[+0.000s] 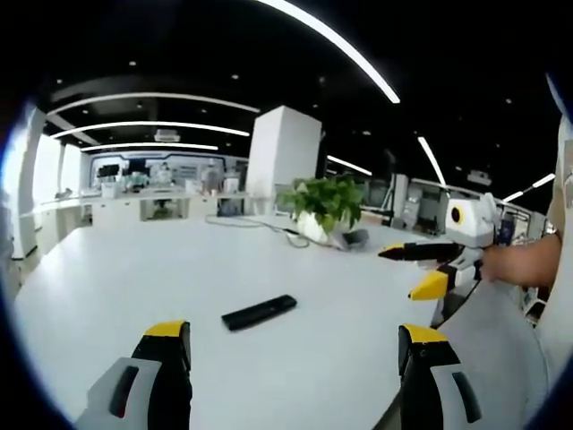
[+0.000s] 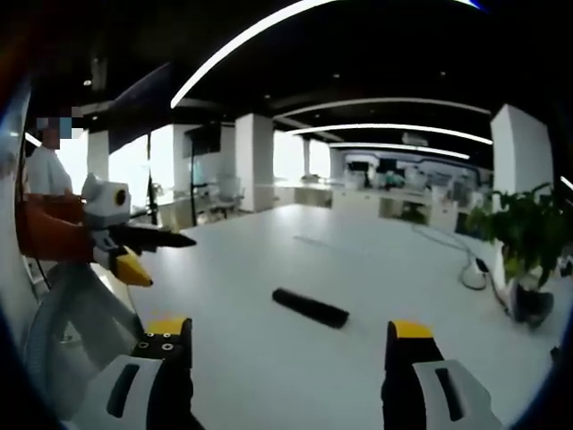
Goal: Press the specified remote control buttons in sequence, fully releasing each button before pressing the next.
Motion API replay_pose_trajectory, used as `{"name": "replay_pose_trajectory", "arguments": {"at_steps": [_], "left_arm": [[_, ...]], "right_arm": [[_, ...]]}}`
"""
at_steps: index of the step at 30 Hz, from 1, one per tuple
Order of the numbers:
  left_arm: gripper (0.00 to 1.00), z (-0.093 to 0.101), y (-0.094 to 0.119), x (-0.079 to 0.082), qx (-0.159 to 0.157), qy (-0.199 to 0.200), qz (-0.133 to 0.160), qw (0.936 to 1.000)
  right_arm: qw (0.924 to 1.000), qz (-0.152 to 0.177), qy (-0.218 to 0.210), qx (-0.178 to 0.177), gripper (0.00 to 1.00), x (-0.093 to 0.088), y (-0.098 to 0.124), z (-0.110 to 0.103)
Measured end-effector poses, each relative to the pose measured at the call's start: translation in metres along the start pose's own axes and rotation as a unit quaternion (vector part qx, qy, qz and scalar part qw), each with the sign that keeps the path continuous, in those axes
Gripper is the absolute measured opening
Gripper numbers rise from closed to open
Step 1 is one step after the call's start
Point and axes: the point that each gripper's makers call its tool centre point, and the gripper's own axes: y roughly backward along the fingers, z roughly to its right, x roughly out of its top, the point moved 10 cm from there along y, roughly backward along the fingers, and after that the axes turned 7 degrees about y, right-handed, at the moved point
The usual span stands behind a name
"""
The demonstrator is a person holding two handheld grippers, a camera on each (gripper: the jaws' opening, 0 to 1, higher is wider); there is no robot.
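A black remote control (image 1: 260, 312) lies flat on the white table (image 1: 125, 269), just beyond my left gripper (image 1: 294, 345), which is open with nothing between its yellow-tipped jaws. My right gripper (image 1: 410, 269) reaches in from the right of that view, held by a hand (image 1: 519, 262), open and above the table edge. In the right gripper view the remote (image 2: 310, 307) lies ahead of my open right gripper (image 2: 286, 339). The left gripper (image 2: 166, 257) shows at the left there, open and clear of the remote.
A potted plant (image 1: 327, 202) stands on the table behind the remote, with a cable (image 1: 260, 224) trailing from it. The plant (image 2: 528, 233) is at the right of the right gripper view. A person (image 2: 45, 170) stands at the table's left edge. A white pillar (image 1: 282, 157) rises behind.
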Motion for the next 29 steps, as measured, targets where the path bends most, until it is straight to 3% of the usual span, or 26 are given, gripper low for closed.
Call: {"name": "replay_pose_trajectory", "arguments": {"at_steps": [29], "left_arm": [[1.0,0.0021,-0.0039,-0.0042,0.001,-0.01,-0.01,0.9999]], "right_arm": [[1.0,-0.002,0.0,0.006,0.86,-0.0046,-0.0006,0.0003]]}}
